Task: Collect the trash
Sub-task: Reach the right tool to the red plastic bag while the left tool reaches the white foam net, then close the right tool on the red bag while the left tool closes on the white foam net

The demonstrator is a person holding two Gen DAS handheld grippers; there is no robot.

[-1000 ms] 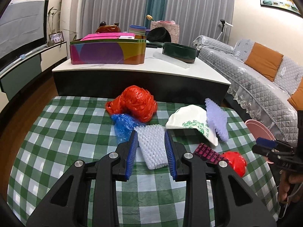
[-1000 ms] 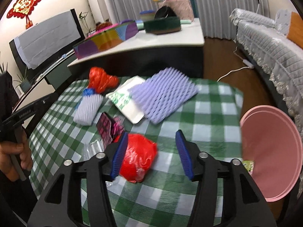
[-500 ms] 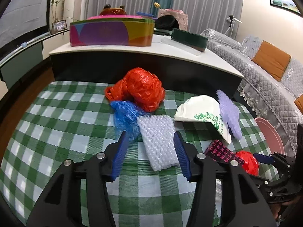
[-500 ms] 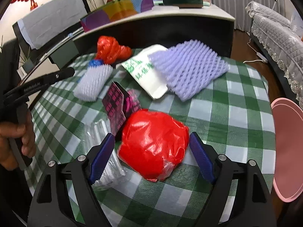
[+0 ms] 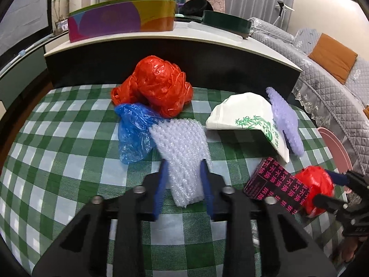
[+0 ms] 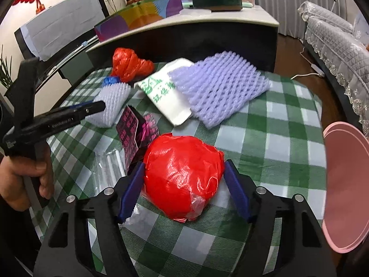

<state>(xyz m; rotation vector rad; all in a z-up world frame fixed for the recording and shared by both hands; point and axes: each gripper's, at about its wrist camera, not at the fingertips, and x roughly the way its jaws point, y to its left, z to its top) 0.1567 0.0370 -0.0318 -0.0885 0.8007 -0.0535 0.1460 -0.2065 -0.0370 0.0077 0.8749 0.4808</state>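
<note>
Trash lies on a green checked tablecloth (image 5: 69, 161). My left gripper (image 5: 183, 180) is shut on a white foam net sleeve (image 5: 182, 152), its blue pads pressing both sides. My right gripper (image 6: 184, 180) is open, its pads either side of a red plastic bag ball (image 6: 182, 175), close to touching it. The ball also shows in the left wrist view (image 5: 316, 184). Other trash: a big red bag (image 5: 154, 85), a blue bag (image 5: 133, 131), a white paper bag (image 5: 244, 115), a purple foam net (image 6: 219, 87), a black-and-pink packet (image 6: 130, 131).
A pink bin (image 6: 346, 184) stands off the table's right edge. A clear wrapper (image 6: 108, 168) lies left of the red ball. A dark counter (image 5: 161, 53) with a colourful box (image 5: 124, 20) stands behind the table. A sofa (image 5: 334, 69) is at right.
My left gripper moved forward and closed on the white foam net. My right gripper moved forward until its pads came around the red ball and narrowed toward it.
</note>
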